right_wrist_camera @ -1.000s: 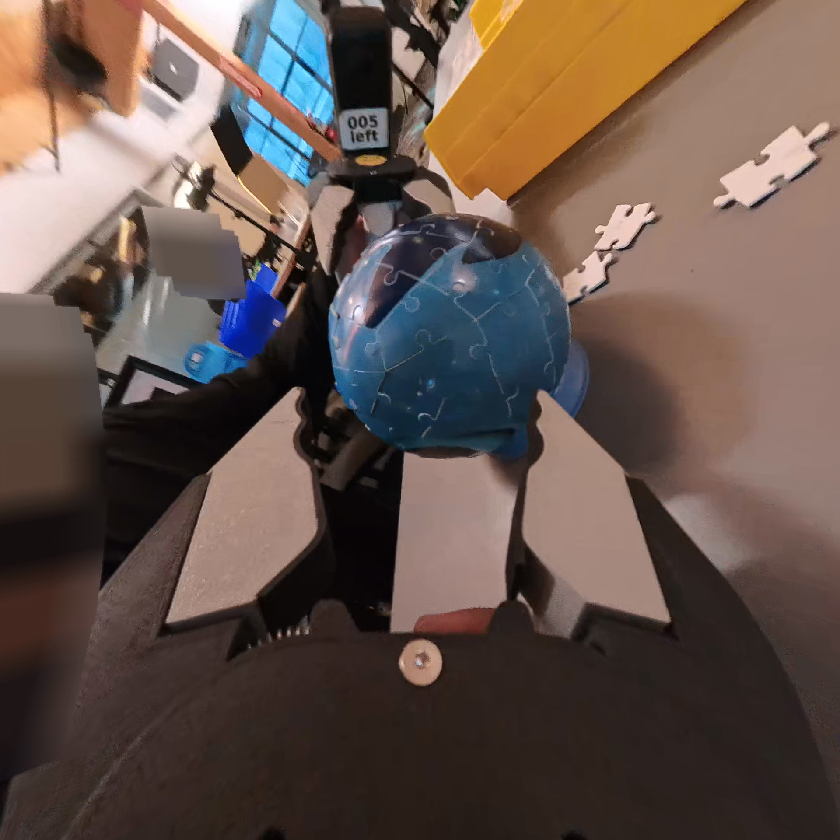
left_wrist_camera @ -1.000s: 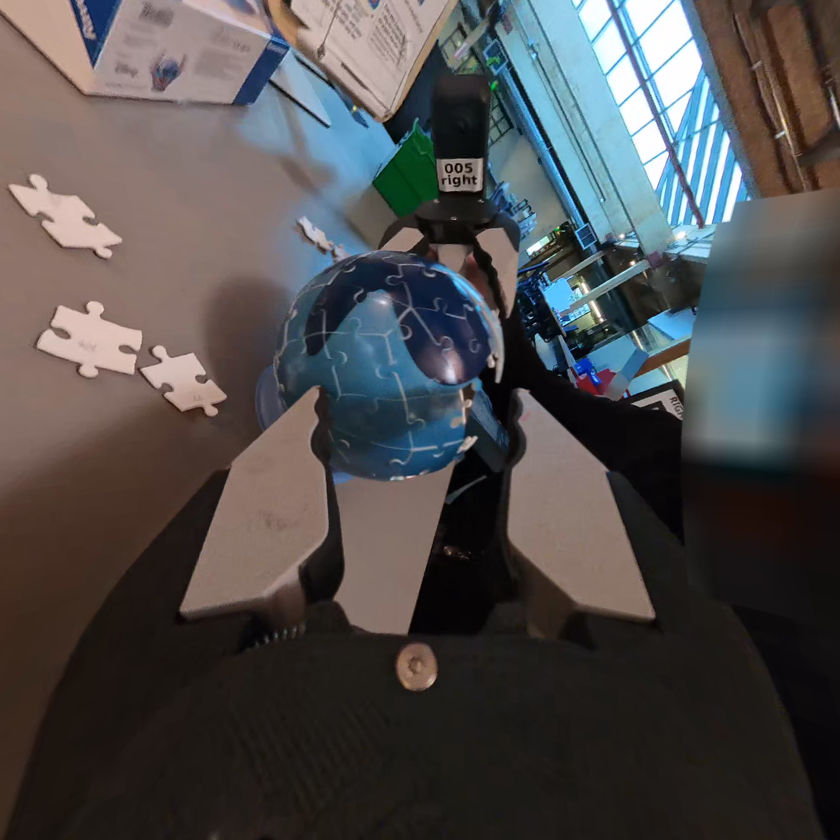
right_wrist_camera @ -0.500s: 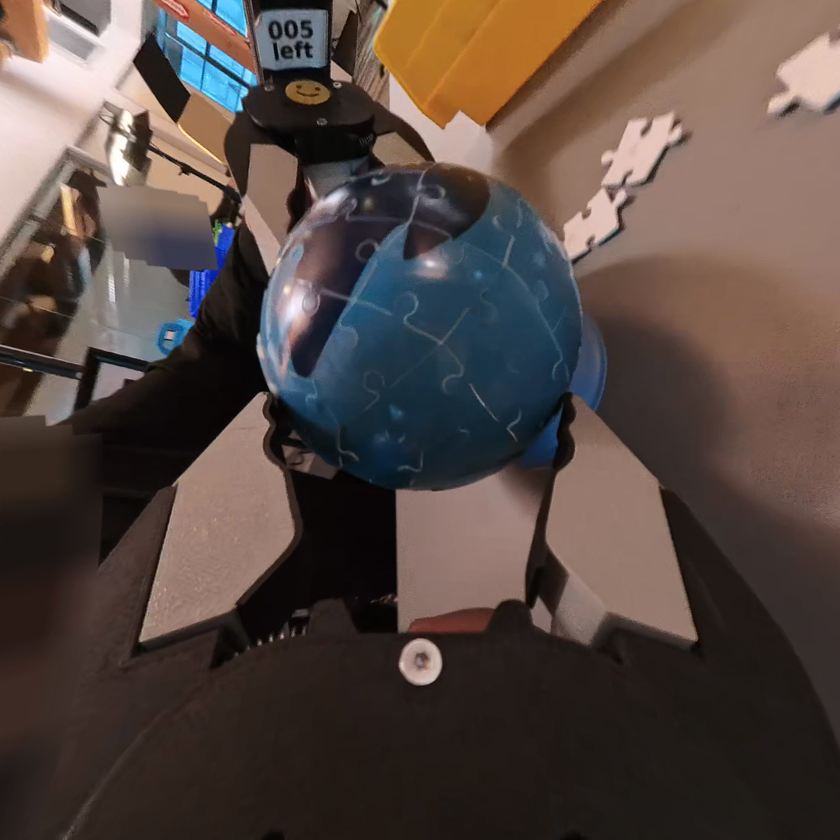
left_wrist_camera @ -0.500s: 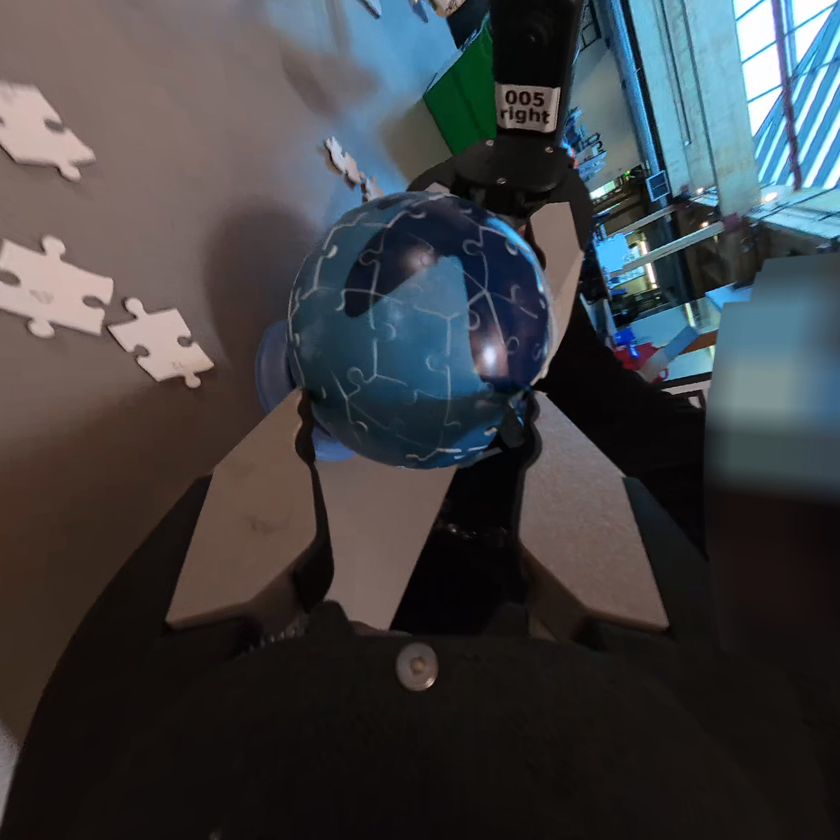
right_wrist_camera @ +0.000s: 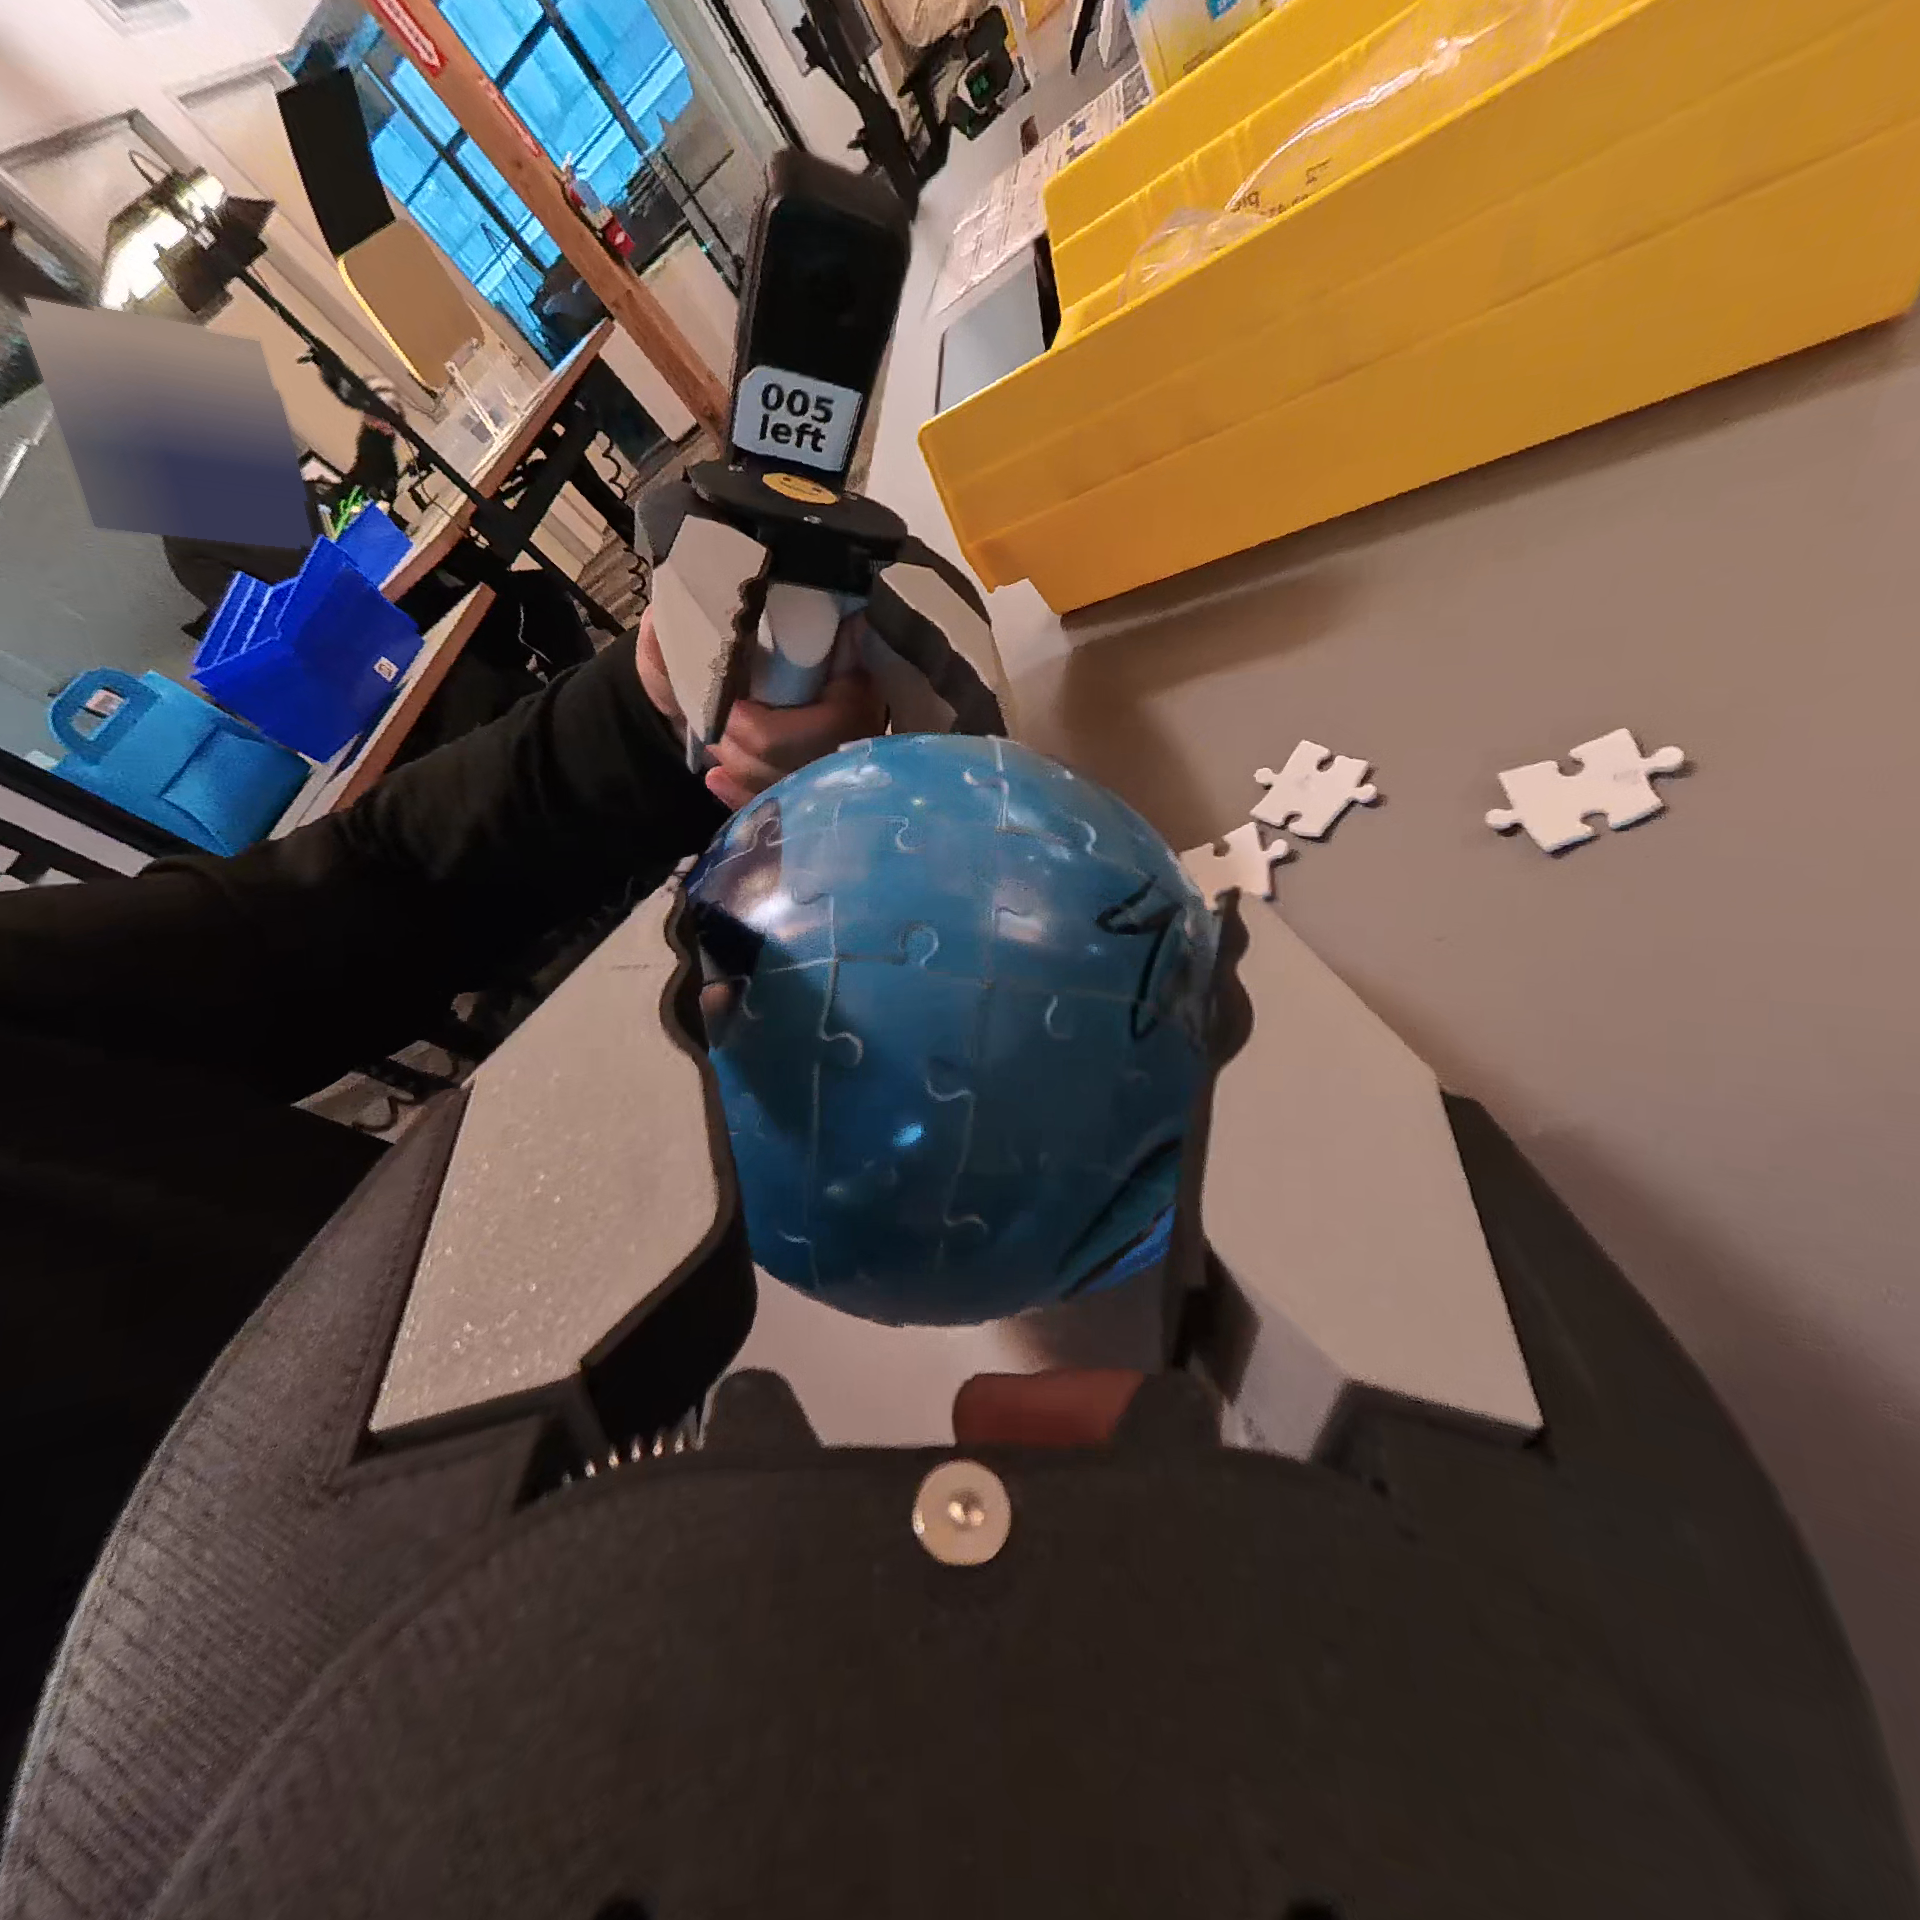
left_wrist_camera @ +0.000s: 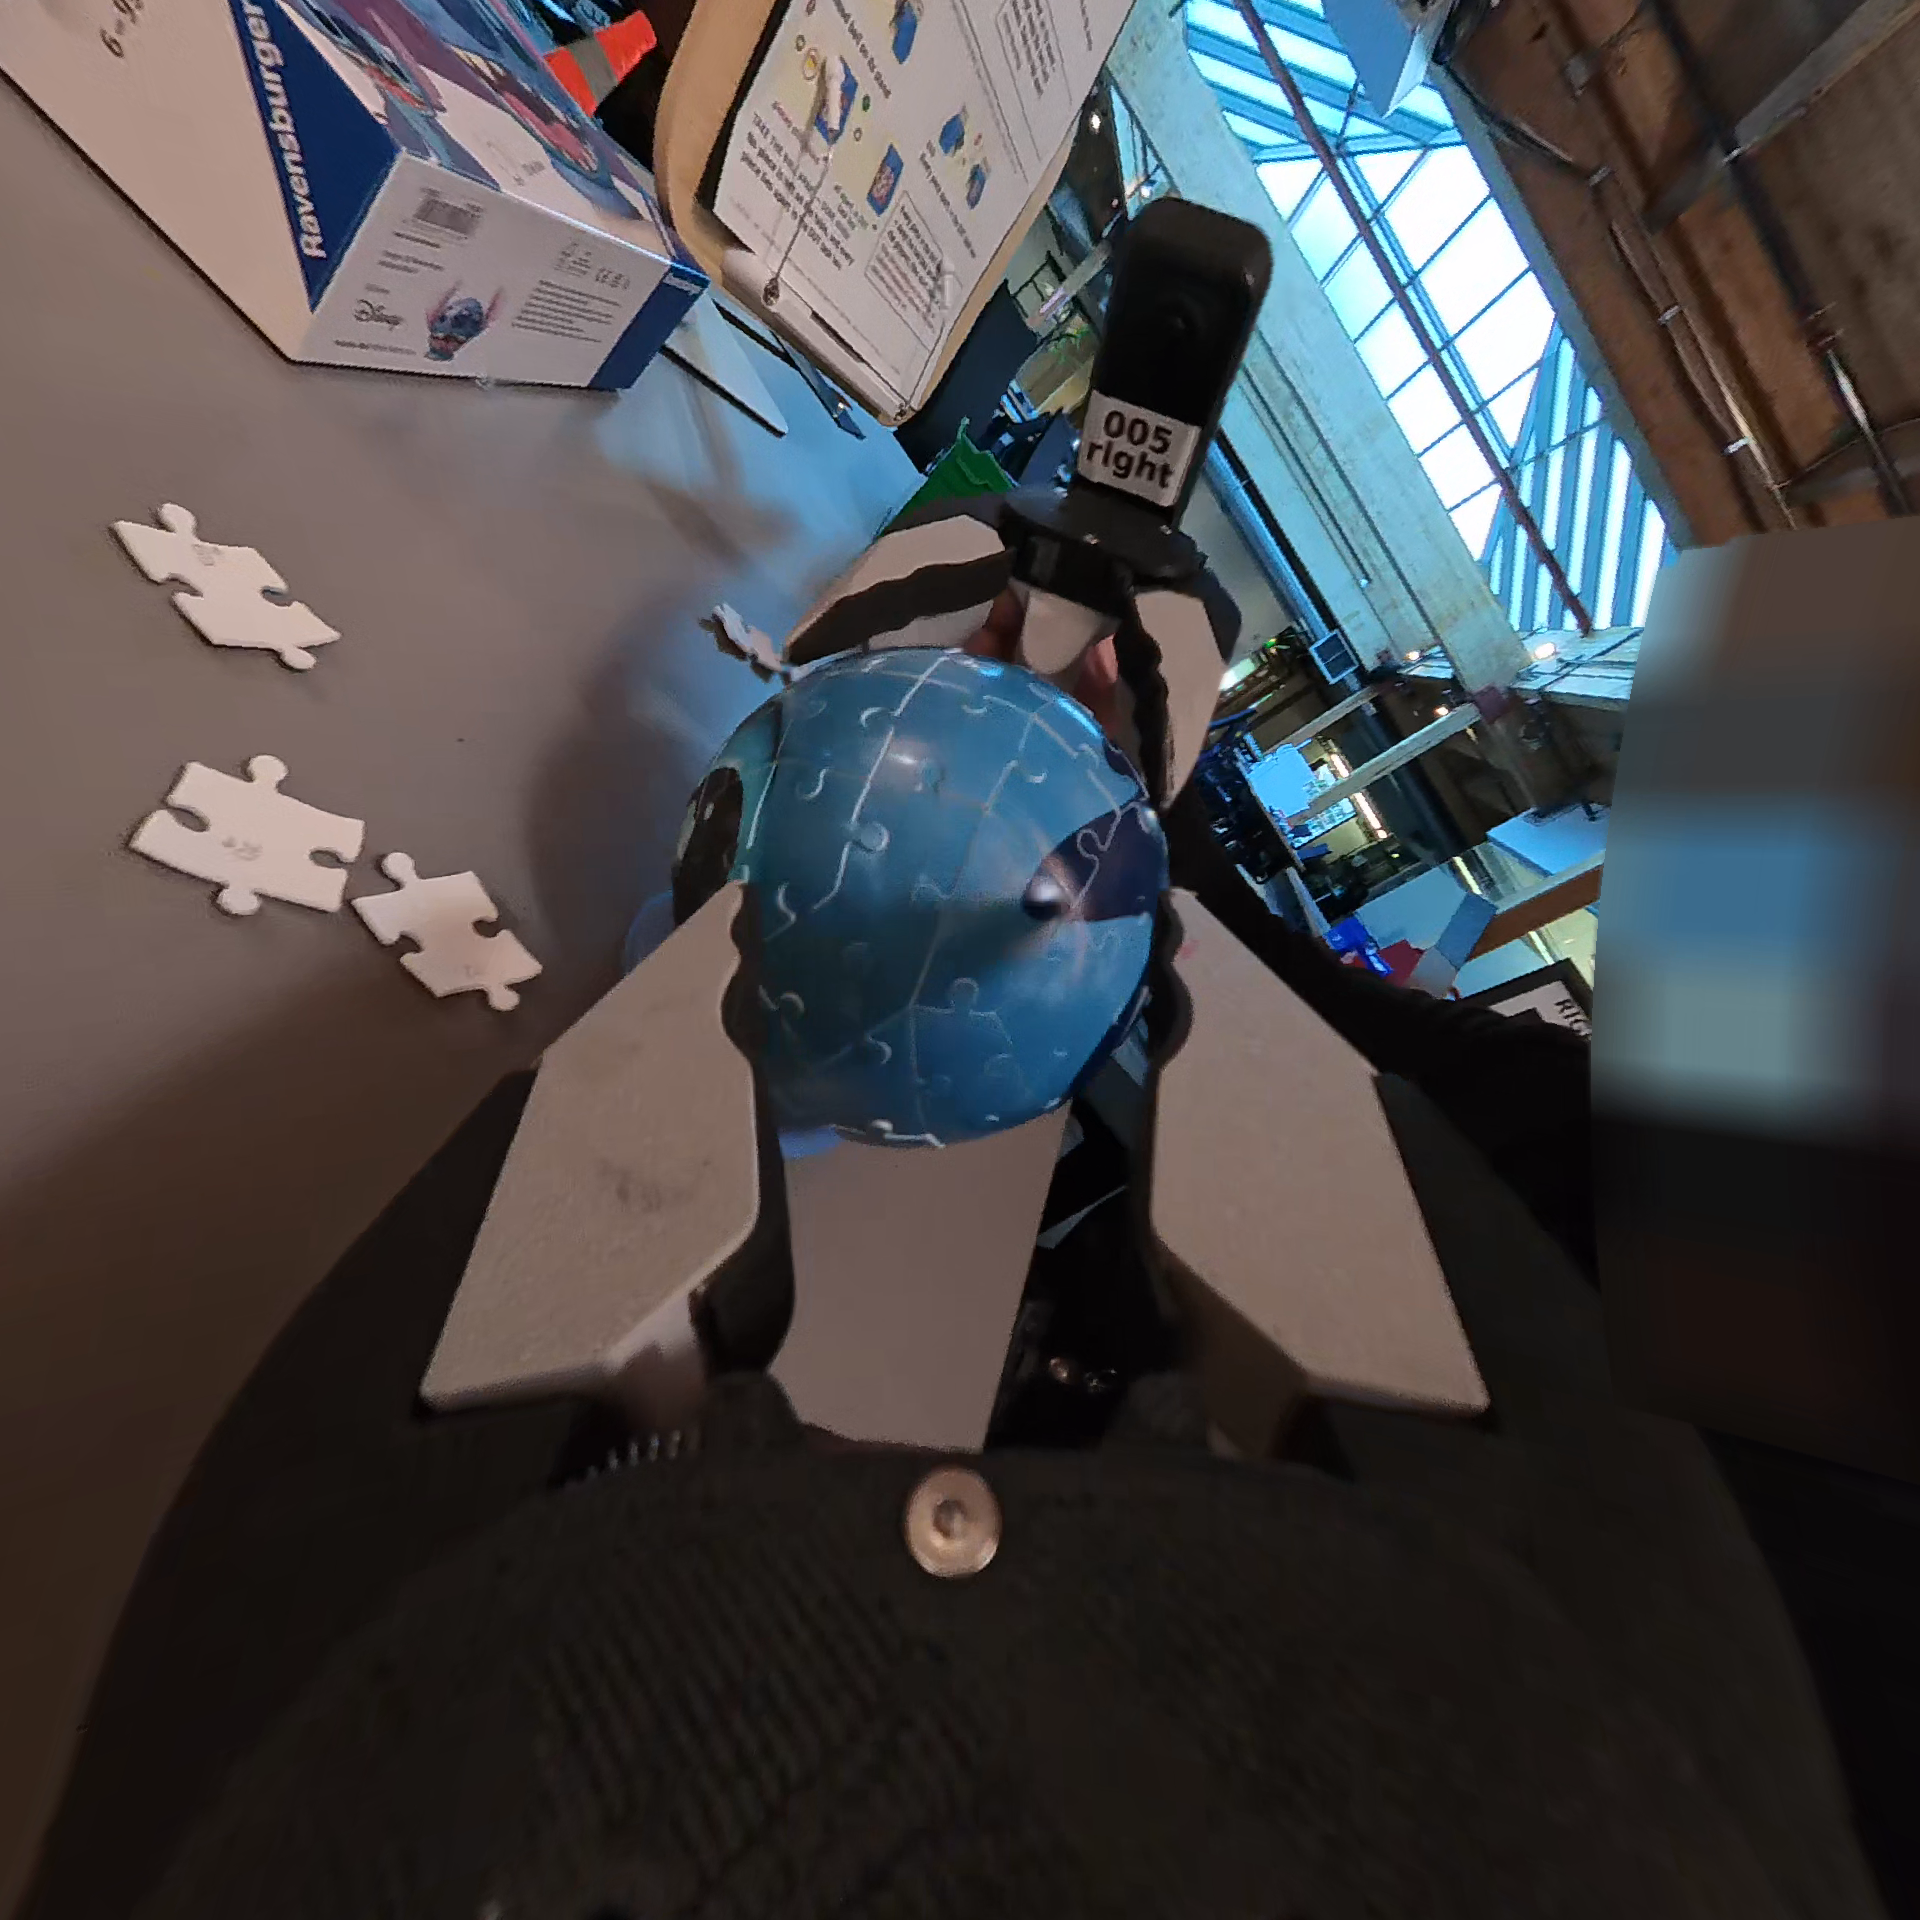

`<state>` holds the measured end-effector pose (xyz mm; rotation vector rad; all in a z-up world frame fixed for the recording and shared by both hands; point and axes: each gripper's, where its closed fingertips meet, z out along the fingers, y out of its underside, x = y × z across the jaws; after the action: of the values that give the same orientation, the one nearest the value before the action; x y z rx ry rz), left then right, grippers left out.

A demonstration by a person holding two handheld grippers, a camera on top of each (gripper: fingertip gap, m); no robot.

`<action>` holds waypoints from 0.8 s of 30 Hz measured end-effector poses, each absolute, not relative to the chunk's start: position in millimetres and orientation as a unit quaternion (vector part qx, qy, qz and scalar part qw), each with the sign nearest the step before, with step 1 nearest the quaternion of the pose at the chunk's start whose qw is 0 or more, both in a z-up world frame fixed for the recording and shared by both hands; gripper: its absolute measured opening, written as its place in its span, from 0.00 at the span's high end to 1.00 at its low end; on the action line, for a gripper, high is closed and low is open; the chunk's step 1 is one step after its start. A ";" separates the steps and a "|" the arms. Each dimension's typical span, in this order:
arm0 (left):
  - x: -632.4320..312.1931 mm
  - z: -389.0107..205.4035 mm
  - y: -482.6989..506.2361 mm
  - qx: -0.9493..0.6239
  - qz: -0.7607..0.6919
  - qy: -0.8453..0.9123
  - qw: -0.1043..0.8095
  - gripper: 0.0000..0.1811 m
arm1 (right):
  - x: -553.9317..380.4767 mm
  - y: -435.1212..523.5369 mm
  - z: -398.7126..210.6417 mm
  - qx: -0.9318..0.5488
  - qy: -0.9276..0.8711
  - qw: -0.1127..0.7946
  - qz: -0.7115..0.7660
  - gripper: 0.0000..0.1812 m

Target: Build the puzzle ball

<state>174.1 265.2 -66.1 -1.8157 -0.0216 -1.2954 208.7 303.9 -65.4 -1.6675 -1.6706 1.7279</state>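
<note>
Since the puzzle ball (left_wrist_camera: 940, 914) looks light and fragile, we judge our left gripper (left_wrist_camera: 951, 935) and right gripper (right_wrist_camera: 961, 1049), both clasping its sides, should squeeze gently.

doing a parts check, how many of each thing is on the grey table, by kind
puzzle ball: 1, between both grippers
loose white puzzle pieces: 4
puzzle box: 1
yellow bin: 1
total: 7
</note>
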 end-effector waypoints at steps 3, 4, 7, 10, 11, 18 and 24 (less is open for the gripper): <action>174.9 -72.1 259.5 -0.746 -0.496 0.021 0.444 0.55 | 220.0 316.4 -64.2 -0.569 -0.560 0.119 0.590 0.46; 176.4 -75.7 257.6 -0.753 -0.483 0.033 0.445 0.52 | 226.2 320.6 -65.2 -0.570 -0.557 0.126 0.590 0.46; 185.1 -86.5 253.6 -0.768 -0.469 0.058 0.432 0.45 | 246.8 315.3 -68.6 -0.560 -0.552 0.112 0.608 0.41; 192.9 -96.4 258.0 -0.780 -0.464 0.065 0.414 0.44 | 250.5 306.0 -82.7 -0.576 -0.553 0.104 0.593 0.40; 196.3 -97.2 259.2 -0.781 -0.467 0.067 0.409 0.45 | 248.6 302.3 -85.2 -0.579 -0.553 0.103 0.590 0.40; 205.2 -91.1 263.9 -0.794 -0.427 0.082 0.423 0.44 | 230.7 288.4 -89.8 -0.569 -0.595 0.138 0.551 0.35; 206.9 -80.4 269.4 -0.797 -0.355 0.131 0.471 0.44 | 216.7 294.5 -62.3 -0.520 -0.617 0.257 0.531 0.32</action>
<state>206.9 269.4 -80.4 -1.9532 0.3201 -0.8690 216.7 294.5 -62.3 -1.4103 -1.6747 1.4414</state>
